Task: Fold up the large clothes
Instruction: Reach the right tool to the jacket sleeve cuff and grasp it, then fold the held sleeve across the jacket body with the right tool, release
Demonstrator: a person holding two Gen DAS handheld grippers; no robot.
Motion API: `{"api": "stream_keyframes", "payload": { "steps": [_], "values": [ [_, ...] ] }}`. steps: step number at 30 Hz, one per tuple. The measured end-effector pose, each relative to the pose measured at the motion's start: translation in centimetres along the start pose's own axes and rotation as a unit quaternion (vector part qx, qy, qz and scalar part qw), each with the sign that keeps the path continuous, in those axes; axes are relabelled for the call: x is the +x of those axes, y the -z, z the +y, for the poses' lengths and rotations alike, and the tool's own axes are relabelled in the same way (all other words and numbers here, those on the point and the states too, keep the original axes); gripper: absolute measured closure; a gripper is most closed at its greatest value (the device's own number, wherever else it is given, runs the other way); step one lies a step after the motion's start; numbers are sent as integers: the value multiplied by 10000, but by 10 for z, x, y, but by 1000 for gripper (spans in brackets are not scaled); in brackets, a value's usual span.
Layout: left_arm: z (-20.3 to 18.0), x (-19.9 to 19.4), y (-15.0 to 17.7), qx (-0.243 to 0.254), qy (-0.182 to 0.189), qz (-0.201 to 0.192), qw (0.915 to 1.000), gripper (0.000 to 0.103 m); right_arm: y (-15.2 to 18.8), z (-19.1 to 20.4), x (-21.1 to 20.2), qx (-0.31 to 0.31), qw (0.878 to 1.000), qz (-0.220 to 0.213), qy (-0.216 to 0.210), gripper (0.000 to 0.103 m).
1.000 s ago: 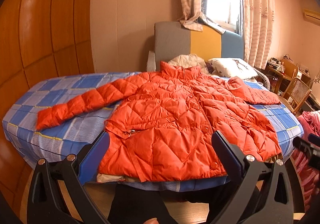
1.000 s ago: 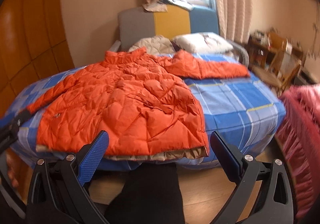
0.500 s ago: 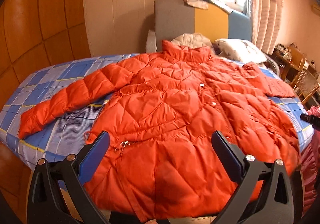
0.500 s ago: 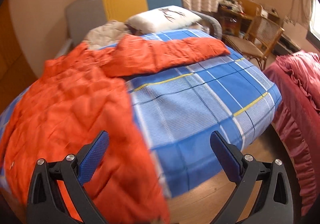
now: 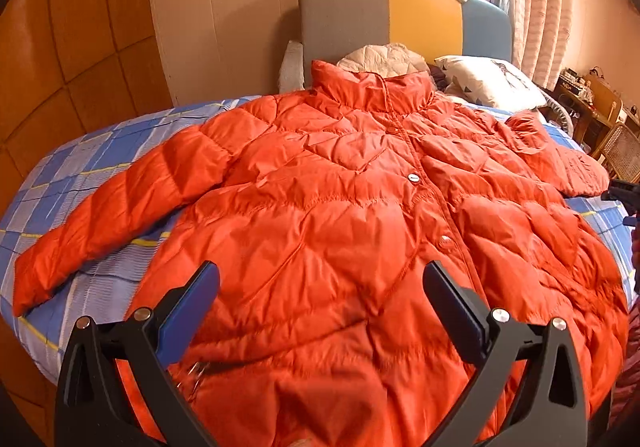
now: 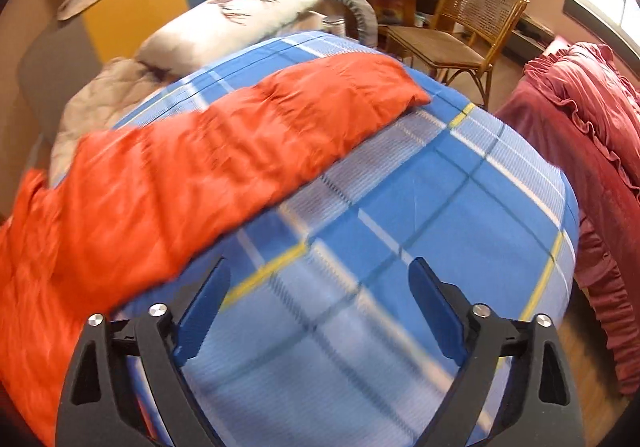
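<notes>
Orange jacket (image 5: 340, 215) lies flat on the bed (image 6: 420, 247), sleeves spread out. My left tongs (image 5: 320, 303) are wide above its front; my right tongs (image 6: 320, 299) are wide beside one sleeve (image 6: 248, 135)

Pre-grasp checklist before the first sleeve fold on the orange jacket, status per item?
1. Left gripper open, holding nothing: ok.
2. Right gripper open, holding nothing: ok.
3. Orange jacket spread front-up on the bed: ok.
4. Both sleeves extended: the one in the left view and the one in the right view lie flat: ok.
5. Right gripper lined up on a sleeve: not ok, it faces bare bedspread beside it.
6. Front snaps all fastened: cannot tell.
</notes>
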State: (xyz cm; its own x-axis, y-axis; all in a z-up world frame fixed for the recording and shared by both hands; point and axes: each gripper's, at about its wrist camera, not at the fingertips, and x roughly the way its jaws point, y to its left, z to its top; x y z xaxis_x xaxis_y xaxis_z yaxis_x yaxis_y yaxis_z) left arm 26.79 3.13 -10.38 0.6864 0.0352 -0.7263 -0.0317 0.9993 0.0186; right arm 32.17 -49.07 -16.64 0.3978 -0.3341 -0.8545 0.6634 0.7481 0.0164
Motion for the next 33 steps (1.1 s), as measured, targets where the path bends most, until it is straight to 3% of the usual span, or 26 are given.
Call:
{"api": "stream_keyframes", "payload": {
  "steps": [11, 15, 17, 19, 22, 28, 33],
  "values": [
    [-6, 51, -19, -201, -192, 296, 9992, 2, -57, -11, 59, 406, 9987, 88, 306, 19],
    [-4, 63, -20, -261, -289, 377, 9985, 2, -63, -13, 75, 480, 9985, 163, 187, 34],
    [-2, 68, -19, -298, -283, 432, 9982, 2, -66, -12, 78, 469, 9988, 104, 26, 46],
    [0, 73, -18, -353, -272, 494, 9978, 2, -70, -4, 76, 270, 9996, 37, 26, 73],
    [0, 76, -16, -384, -240, 506, 9977, 2, -76, 4, 70, 26, 9998, -52, 173, 92],
    [2, 77, -16, -398, -142, 501, 9978, 2, -80, 22, 33, -429, 9974, -564, 163, 97],
    [7, 73, -14, -425, -86, 482, 9979, 2, -73, 62, -6, -988, 9903, -962, -195, 97]
  ]
}}
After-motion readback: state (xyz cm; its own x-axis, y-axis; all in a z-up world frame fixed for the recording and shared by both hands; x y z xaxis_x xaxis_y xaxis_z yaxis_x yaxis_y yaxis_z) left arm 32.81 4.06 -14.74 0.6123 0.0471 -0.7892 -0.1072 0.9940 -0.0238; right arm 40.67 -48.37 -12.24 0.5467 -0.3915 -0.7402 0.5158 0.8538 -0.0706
